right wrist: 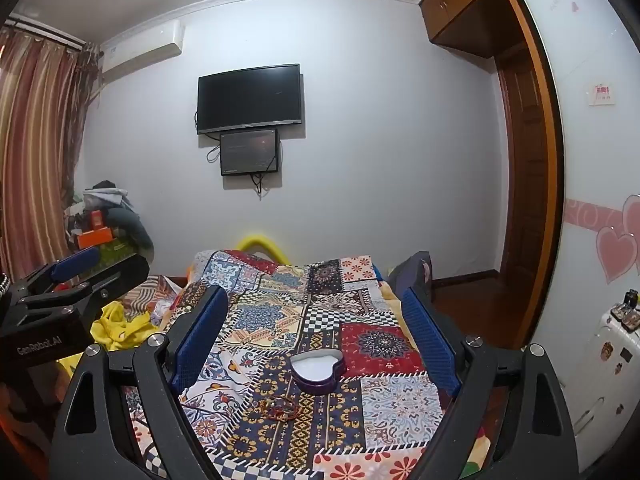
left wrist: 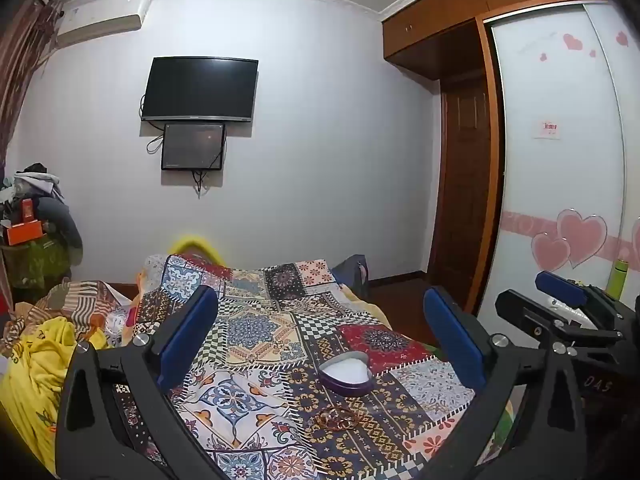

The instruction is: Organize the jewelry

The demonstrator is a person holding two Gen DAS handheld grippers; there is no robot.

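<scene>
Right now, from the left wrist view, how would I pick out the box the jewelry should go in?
Find the patchwork bedspread that fills the foreground. Near its front, between the open left gripper fingers, sits a heart-shaped box, just beyond the small pile of bangles. It is the only container there: purple walls, white inside, no lid.

left gripper [right wrist: 76,276] body: "GenRobot.AI" | right gripper [left wrist: 560,292] body: "045" | wardrobe door note [left wrist: 549,130]: unreadable

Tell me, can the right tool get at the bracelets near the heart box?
Probably yes: the right tool is open and empty, and the bracelets lie bare on the quilt, clear of the heart box, nothing between.
</scene>
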